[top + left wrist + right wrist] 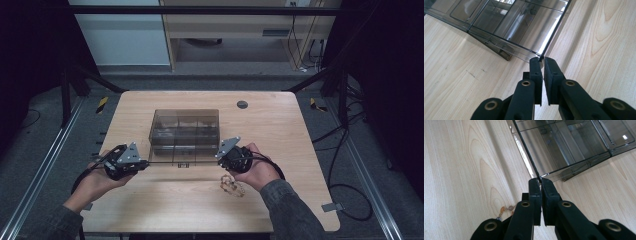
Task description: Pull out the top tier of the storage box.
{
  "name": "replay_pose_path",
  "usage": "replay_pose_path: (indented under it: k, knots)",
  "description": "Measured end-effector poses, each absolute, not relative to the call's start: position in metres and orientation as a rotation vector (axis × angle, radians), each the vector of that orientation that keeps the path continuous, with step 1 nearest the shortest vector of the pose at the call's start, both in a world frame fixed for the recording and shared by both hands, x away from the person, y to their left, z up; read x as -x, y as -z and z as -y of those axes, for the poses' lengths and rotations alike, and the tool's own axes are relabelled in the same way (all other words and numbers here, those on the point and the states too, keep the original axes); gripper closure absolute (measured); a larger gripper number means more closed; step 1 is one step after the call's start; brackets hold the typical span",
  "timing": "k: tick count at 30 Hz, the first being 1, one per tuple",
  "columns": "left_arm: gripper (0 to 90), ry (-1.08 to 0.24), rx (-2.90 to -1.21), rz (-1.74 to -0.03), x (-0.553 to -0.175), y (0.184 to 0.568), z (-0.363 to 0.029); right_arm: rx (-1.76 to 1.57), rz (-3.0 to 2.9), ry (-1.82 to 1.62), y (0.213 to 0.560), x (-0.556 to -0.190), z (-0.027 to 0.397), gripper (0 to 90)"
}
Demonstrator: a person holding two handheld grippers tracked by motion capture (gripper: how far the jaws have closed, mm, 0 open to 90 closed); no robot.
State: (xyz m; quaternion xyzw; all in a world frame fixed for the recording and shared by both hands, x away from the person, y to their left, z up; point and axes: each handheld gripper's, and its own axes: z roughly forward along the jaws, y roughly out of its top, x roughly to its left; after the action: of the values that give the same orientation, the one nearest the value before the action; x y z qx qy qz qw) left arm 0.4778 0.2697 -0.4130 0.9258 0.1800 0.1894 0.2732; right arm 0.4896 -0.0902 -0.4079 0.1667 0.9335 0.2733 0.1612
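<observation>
Because the hinged lid of the smoked-plastic organizer box is thin and wide, each gripper takes one front corner: left gripper clamped on the lid's near-left corner, right gripper clamped on the near-right corner, so the panel stays level instead of twisting. Box sits mid-table, lid swung toward the person and held just above the wood. Beaded bracelet, probably, lies on the table beside the right hand; in the right gripper view its beads are partly cut off behind the jaw. Compartment contents unreadable through the dark plastic. Front latch tab blurred.
</observation>
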Motion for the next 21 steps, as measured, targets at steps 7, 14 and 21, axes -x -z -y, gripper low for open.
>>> replay_pose_path:
  k: [7,14,21]
  knots:
    - [84.9,-0.511,-2.495,-0.480,-0.4756,0.4133,-0.2705,-0.475,-2.669,-0.786,0.4089,-0.4867,0.0897,87.7]
    - [84.9,-0.511,-2.498,-0.480,-0.4742,0.4133,-0.2715,-0.468,-2.675,-0.777,0.4096,-0.4839,0.0879,87.8]
    - [85.1,-0.508,-2.499,-0.473,-0.4709,0.4145,-0.2709,-0.465,-2.676,-0.778,0.4103,-0.4818,0.0884,87.8]
